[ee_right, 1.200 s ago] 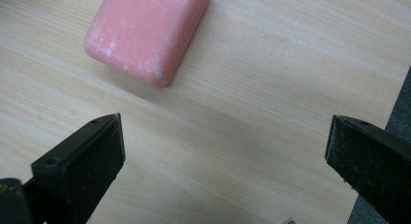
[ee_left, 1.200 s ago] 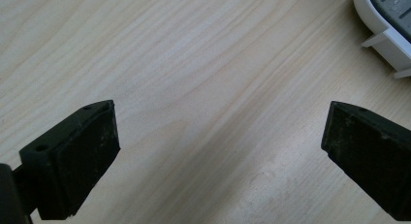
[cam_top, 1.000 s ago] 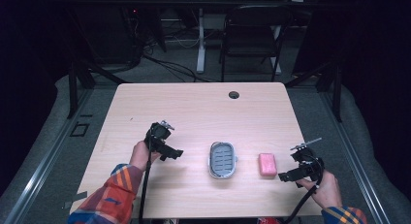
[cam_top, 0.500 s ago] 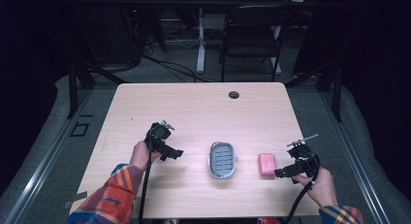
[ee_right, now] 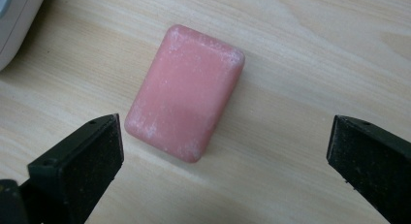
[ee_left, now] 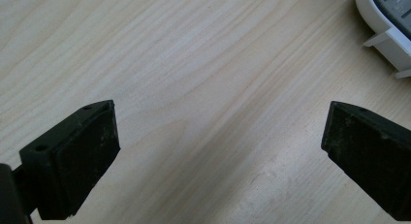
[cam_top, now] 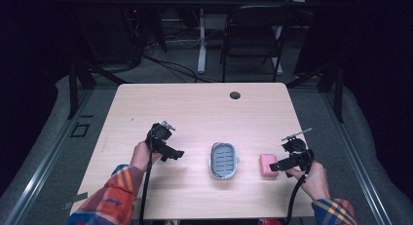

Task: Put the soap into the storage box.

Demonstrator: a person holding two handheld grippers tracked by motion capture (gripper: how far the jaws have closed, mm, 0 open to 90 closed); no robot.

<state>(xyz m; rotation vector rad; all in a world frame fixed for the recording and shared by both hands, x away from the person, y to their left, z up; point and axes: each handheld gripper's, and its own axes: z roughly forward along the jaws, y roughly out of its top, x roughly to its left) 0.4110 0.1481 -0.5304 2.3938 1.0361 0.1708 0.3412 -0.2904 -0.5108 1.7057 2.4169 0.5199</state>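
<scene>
You're working at a pale wood-grain counter with a small dark round hole near its far edge. Near your edge, a white oval soap dish with a grey slotted insert lies flat at the middle. Just to its right, apart from it, a pink soap bar lies flat on the bare wood.
</scene>
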